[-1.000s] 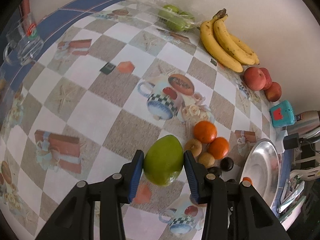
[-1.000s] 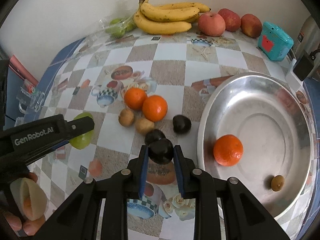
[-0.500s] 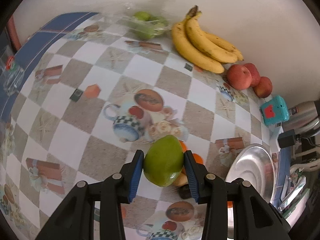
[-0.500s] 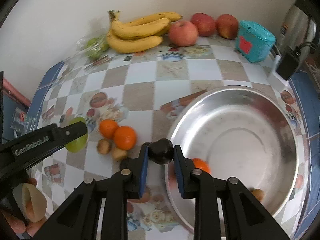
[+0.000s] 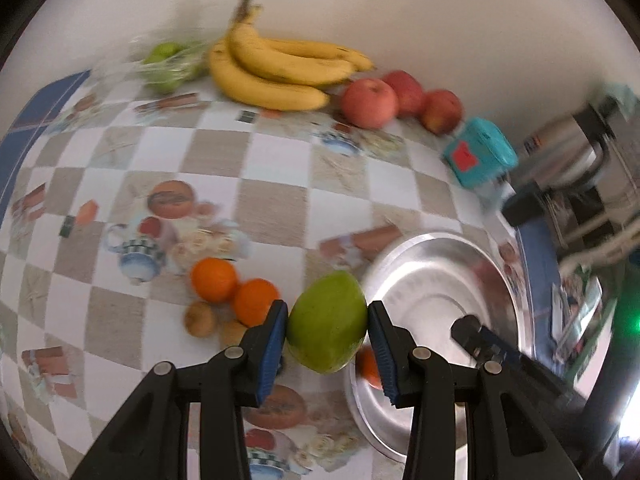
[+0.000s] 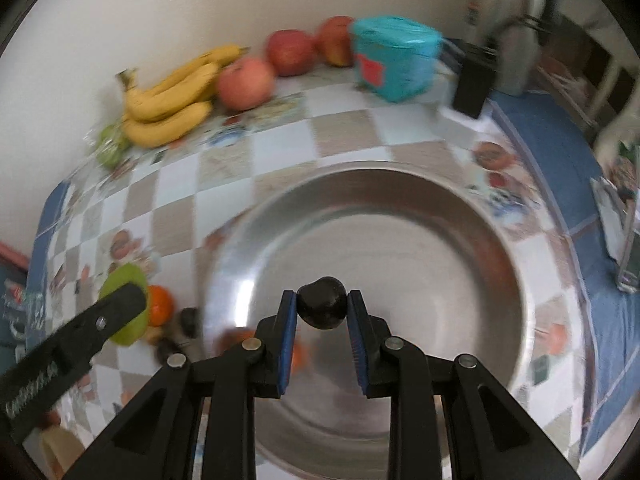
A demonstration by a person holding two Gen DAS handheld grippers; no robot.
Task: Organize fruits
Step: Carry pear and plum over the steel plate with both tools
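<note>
My left gripper (image 5: 327, 322) jaws pinch an oval green mango (image 5: 327, 322) — right gripper (image 6: 322, 308) jaws pinch a small dark round fruit (image 6: 322, 307), round steel basin (image 6: 460, 240) beyond.

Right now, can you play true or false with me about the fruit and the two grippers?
1. The left gripper holds a green fruit. True.
2. The right gripper is empty. False: it is shut on a small dark fruit.
3. The dark fruit hangs over the metal bowl. True.
4. The bananas lie inside the bowl. False: they lie on the table by the wall.
5. Red apples sit beside the bananas. True.
6. The teal box is in a gripper. False: it stands on the table.
</note>
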